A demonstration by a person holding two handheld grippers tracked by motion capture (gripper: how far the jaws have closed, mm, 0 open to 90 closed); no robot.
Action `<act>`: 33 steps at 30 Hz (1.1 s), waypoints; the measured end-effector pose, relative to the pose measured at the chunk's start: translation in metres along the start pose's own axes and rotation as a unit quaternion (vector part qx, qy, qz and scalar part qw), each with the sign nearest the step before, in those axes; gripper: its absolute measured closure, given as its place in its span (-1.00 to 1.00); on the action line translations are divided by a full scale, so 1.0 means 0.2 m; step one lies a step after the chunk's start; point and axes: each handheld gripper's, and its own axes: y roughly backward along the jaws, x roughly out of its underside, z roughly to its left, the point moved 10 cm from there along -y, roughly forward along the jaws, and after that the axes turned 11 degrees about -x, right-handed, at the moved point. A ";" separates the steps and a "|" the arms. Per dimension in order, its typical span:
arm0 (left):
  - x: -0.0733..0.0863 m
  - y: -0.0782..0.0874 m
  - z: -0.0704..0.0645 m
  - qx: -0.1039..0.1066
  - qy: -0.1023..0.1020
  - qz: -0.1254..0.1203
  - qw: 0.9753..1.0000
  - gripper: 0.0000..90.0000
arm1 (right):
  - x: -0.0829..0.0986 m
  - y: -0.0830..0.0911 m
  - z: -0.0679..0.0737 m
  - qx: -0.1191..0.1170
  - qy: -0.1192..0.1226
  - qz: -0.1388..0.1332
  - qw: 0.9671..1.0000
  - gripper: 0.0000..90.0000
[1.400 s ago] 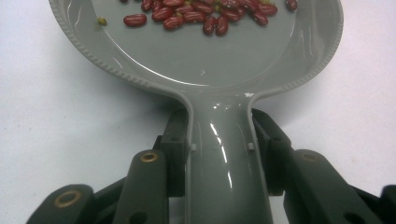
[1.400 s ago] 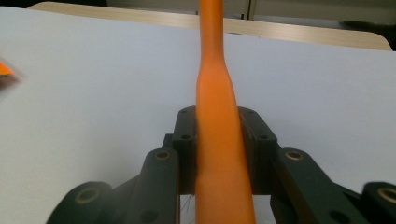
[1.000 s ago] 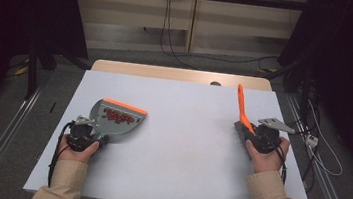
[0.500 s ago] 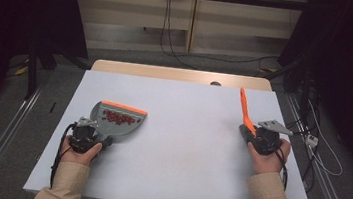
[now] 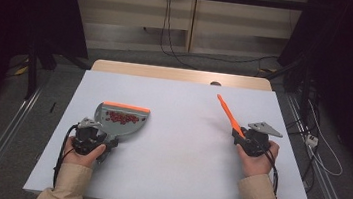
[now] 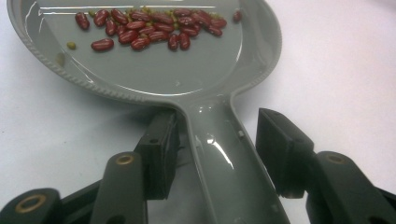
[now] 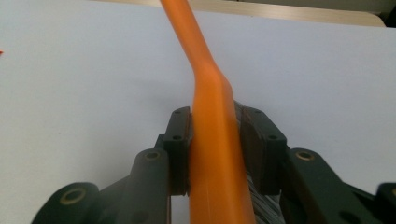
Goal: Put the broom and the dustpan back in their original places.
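A grey dustpan [image 5: 121, 118] with an orange front lip lies on the left of the white table [image 5: 176, 175], with several red beans [image 6: 154, 28] and a few small green bits in it. The dustpan's handle [image 6: 219, 154] runs between the jaws of my left gripper [image 5: 93, 138], which is open, with a gap beside the handle. At the table's right, my right gripper [image 5: 241, 137] is shut on an orange brush [image 5: 228, 114]. Its handle [image 7: 205, 84] slants up and away from the jaws, and dark bristles show behind the jaws.
A wooden strip [image 5: 182, 75] borders the table's far edge. Cables and metal rails [image 5: 4, 135] run along the floor on both sides. A wide stretch of bare white tabletop separates the two grippers.
The right gripper has drifted right and toward the near edge with the brush. The left hand has slid back a little along the dustpan's handle; the dustpan has stayed put.
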 end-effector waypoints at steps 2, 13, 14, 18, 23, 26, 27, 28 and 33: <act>0.00 0.00 0.00 0.003 -0.001 -0.002 1.000 0.04 | 0.00 -0.01 0.03 -0.014 -0.006 -0.001 1.000 0.39; 0.01 0.02 -0.04 0.035 -0.011 -0.013 0.999 -0.33 | 0.00 0.01 0.18 -0.104 -0.022 -0.031 0.994 0.06; 0.01 0.02 -0.04 0.037 -0.011 -0.013 0.999 -0.34 | 0.01 0.03 0.18 -0.104 -0.019 -0.031 0.994 0.03; 0.01 0.04 -0.06 0.048 -0.010 -0.020 0.999 -0.46 | 0.04 0.07 0.17 -0.116 -0.016 -0.032 0.993 -0.10; 0.01 0.05 -0.06 0.042 -0.008 -0.030 0.999 -0.56 | 0.09 0.12 0.16 -0.123 -0.012 -0.033 0.992 -0.20; -0.01 0.08 -0.03 0.039 -0.008 -0.051 0.998 -0.66 | 0.10 0.15 0.15 -0.123 -0.002 -0.033 0.992 -0.26; -0.02 0.09 -0.03 0.041 -0.015 -0.059 0.997 -0.66 | 0.11 0.16 0.15 -0.124 0.001 -0.034 0.992 -0.28; -0.02 0.10 -0.02 0.042 -0.016 -0.067 0.997 -0.66 | 0.12 0.17 0.15 -0.126 0.003 -0.032 0.991 -0.30; -0.03 0.13 -0.02 0.051 -0.027 -0.090 0.994 -0.72 | 0.15 0.21 0.14 -0.133 0.013 -0.032 0.990 -0.38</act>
